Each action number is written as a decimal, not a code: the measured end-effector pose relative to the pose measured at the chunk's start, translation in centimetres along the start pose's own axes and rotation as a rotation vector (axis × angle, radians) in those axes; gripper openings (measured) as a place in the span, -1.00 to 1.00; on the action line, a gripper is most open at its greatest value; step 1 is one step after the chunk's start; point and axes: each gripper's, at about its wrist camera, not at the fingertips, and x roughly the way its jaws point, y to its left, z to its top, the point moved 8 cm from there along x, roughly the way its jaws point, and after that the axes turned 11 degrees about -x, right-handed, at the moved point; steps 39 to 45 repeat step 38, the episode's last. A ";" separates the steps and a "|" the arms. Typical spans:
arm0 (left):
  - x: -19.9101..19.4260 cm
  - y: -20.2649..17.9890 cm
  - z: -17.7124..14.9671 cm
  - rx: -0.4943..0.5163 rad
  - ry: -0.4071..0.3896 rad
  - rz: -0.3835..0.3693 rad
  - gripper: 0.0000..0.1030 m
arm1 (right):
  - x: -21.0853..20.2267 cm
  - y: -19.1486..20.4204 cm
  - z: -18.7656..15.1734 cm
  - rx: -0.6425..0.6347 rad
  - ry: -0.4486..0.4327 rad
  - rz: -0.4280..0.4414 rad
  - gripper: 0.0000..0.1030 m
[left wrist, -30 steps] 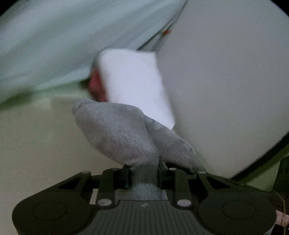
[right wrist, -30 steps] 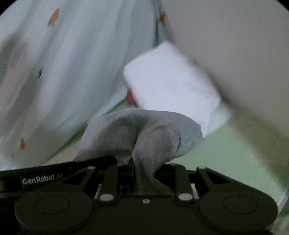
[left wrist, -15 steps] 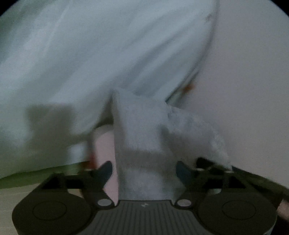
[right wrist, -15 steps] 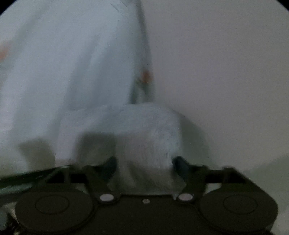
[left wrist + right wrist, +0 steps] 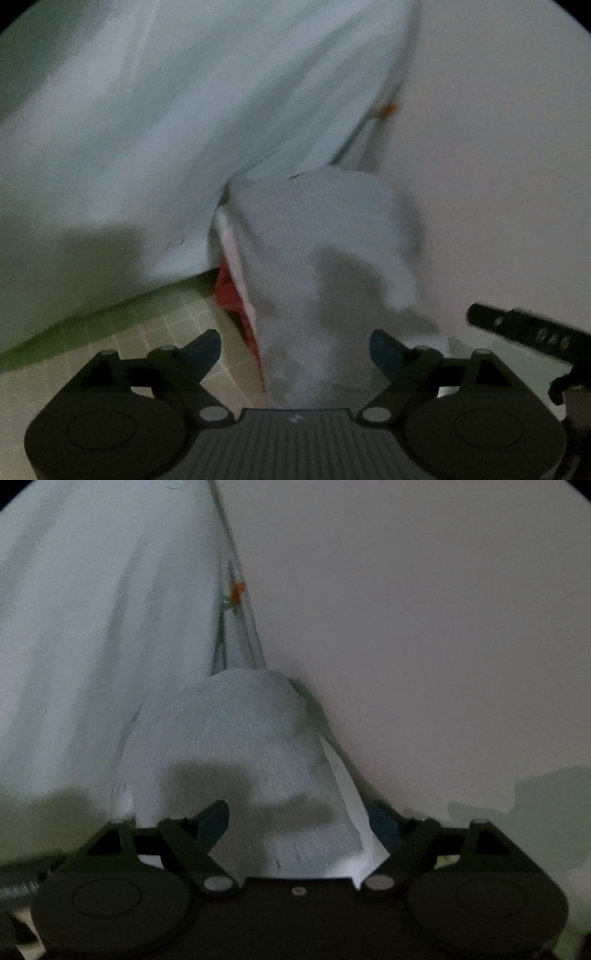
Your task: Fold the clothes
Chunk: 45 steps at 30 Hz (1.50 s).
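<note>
Both tongs, left tongs and right tongs, opening, pads clear of folded grey garment set atop white stack. This piece looks done; any remaining clothes unseen.

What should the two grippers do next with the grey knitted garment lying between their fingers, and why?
Probably draw both straight back. The left gripper and right gripper are opening, and the grey knitted garment lies loose between unpressing pads, atop a white folded cloth by the pale blue curtain. Pulling back level should avoid snagging it.
</note>
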 end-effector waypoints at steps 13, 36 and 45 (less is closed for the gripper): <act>-12.9 -0.3 -9.9 0.055 0.000 -0.040 1.00 | -13.6 3.2 -9.1 -0.091 0.038 0.020 0.77; -20.8 0.3 -17.2 0.140 -0.015 -0.014 1.00 | -23.7 3.5 -16.5 -0.048 0.028 -0.002 1.00; -21.0 0.3 -17.3 0.143 -0.016 -0.015 1.00 | -23.9 3.6 -16.5 -0.048 0.024 -0.004 1.00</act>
